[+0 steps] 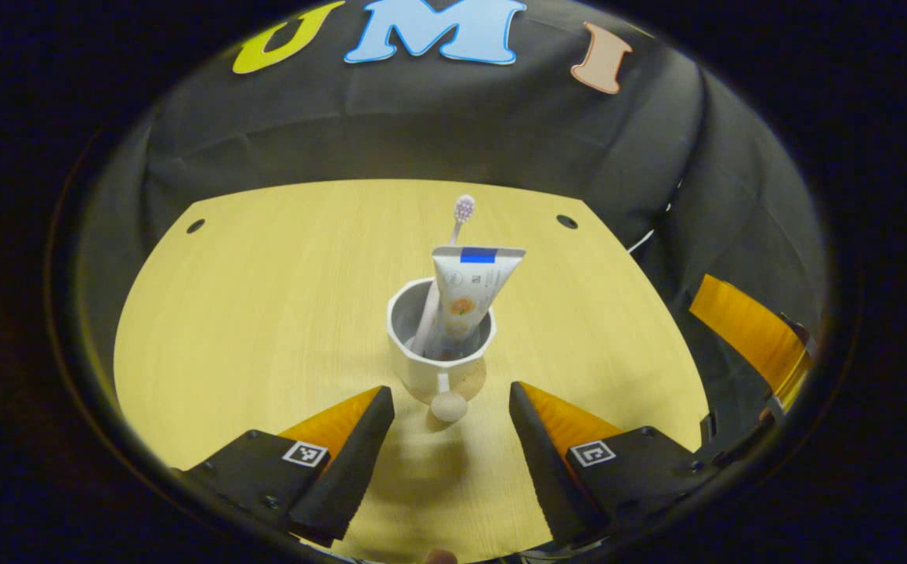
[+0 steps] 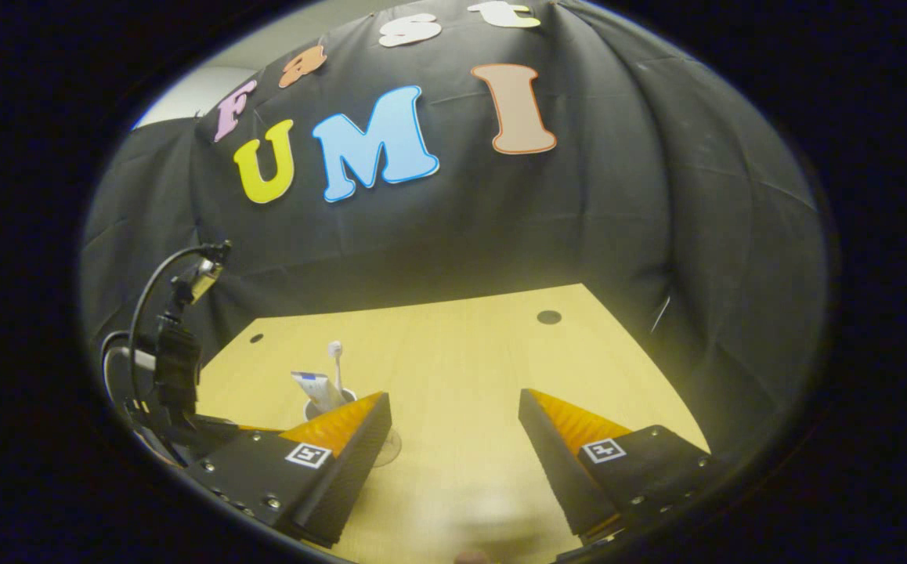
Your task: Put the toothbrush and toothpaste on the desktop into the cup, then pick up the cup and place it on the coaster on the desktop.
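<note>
Just ahead of the open left tool (image 1: pixel 451 411), cup (image 1: pixel 439 368) on coaster (image 1: pixel 475 377).

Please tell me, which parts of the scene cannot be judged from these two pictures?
- Coaster, left gripper view: the cup covers most of it, so whether the cup sits centred cannot be told.
- Toothbrush handle and toothpaste base: hidden inside the cup.
- Cup, right gripper view: largely hidden behind the right gripper finger; small there.
- Toothpaste print: too small.

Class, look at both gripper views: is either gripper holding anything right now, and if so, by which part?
Nothing is held. The left gripper and right gripper are both open and empty; the cup stands free on the table.
</note>
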{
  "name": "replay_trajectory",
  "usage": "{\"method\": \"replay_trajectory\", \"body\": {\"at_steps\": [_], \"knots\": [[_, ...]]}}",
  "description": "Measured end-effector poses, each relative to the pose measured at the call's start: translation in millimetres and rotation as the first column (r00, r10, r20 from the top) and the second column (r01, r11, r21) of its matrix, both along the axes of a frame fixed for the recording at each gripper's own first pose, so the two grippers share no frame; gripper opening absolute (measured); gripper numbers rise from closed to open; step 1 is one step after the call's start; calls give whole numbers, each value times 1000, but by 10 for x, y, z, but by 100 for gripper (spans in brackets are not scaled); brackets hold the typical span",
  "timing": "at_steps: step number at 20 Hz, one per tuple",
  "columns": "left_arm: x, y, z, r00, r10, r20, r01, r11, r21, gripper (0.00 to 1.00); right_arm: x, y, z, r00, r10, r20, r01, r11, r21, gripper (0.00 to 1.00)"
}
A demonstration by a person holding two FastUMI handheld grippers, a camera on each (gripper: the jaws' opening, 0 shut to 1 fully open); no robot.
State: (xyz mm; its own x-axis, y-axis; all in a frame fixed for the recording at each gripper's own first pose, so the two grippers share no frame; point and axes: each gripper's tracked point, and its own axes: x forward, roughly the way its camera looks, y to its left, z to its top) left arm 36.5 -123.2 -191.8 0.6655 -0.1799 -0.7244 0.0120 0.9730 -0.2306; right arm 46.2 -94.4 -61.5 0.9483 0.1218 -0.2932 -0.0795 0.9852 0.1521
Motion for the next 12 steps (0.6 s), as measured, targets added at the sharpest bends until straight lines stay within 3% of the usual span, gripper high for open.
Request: {"method": "replay_trajectory", "body": {"at_steps": [2, 3, 5, 6, 8, 9, 12], "knots": [[-31, 85, 135, 998, 3, 60, -3, 1000, 2, 97, -38, 41, 78, 1000, -12, 21, 12, 1000, -8, 100], [-49, 135, 204, 996, 5, 90, -5, 1000, 5, 92, -48, 56, 109, 999, -17, 32, 18, 1000, -17, 100], [-60, 266, 401, 985, 11, 171, -14, 1000, 15, 100, -75, 93, 200, 998, -30, 62, 33, 999, -38, 100], [-57, 335, 515, 976, 18, 217, -23, 1000, 21, 97, -97, 110, 246, 996, -37, 78, 41, 998, -46, 100], [-44, 491, 800, 945, 36, 324, -49, 998, 30, 100, -152, 152, 380, 992, -53, 116, 59, 997, -53, 100], [-44, 566, 921, 924, 44, 379, -61, 998, 34, 92, -175, 165, 448, 989, -64, 135, 72, 996, -59, 98], [-18, 775, 1154, 873, 45, 485, -81, 995, 54, 96, -263, 180, 591, 977, -101, 186, 120, 988, -94, 100]]}}
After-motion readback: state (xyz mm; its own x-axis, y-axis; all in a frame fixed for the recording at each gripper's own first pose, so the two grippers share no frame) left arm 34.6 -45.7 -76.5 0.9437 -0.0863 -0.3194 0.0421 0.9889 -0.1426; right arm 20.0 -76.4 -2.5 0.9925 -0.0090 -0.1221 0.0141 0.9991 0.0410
